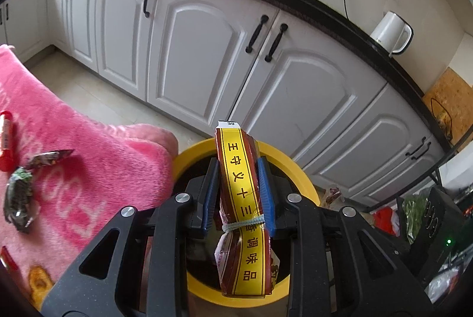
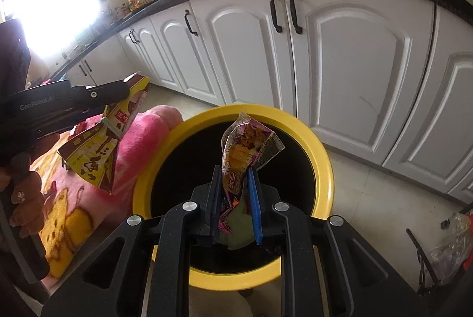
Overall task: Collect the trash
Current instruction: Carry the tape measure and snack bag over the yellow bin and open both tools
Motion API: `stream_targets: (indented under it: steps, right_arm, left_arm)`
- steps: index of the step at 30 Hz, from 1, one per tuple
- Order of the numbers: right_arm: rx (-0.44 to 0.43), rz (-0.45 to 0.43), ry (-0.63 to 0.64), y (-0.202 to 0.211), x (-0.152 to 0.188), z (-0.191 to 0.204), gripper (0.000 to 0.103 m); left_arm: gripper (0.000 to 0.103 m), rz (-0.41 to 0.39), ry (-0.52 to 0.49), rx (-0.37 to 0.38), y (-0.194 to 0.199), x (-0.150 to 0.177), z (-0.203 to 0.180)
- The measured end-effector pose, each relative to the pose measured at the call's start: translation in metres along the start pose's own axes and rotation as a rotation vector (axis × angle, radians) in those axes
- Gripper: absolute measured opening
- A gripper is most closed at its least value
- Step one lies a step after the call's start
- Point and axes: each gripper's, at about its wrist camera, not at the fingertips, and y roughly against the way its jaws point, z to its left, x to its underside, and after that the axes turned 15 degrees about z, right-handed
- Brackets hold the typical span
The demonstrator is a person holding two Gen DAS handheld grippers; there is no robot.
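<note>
Right now both grippers carry trash over the yellow-rimmed bin (image 2: 322,166). Nearest the right wrist camera, the right gripper (image 2: 236,193) has its jaws clamped on a crumpled snack wrapper (image 2: 245,145), long axis pointing to twelve o'clock, with the dark bin mouth directly beneath — letting go should drop it inside. At nine o'clock the left gripper (image 2: 118,92) hangs over the pink blanket (image 2: 142,133) by the rim, just short of the opening. Seen from the left wrist, it (image 1: 238,193) pinches a seasoning packet (image 1: 239,184) bound with a rubber band (image 1: 242,224), also aimed at twelve, the bin (image 1: 295,166) below. I judge the right hand better placed. The bin's contents are too dark to tell. Beyond, more wrappers (image 1: 17,198) lie on the blanket (image 1: 103,154) at nine o'clock.
</note>
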Motion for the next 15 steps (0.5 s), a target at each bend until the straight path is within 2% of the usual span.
stream_targets:
  steps: [15]
  right_arm:
    - [-0.006,0.07,-0.008,-0.023,0.003,-0.002,0.021]
  left_arm:
    - [0.02,0.069,0.018,0.002,-0.029,-0.001,0.007]
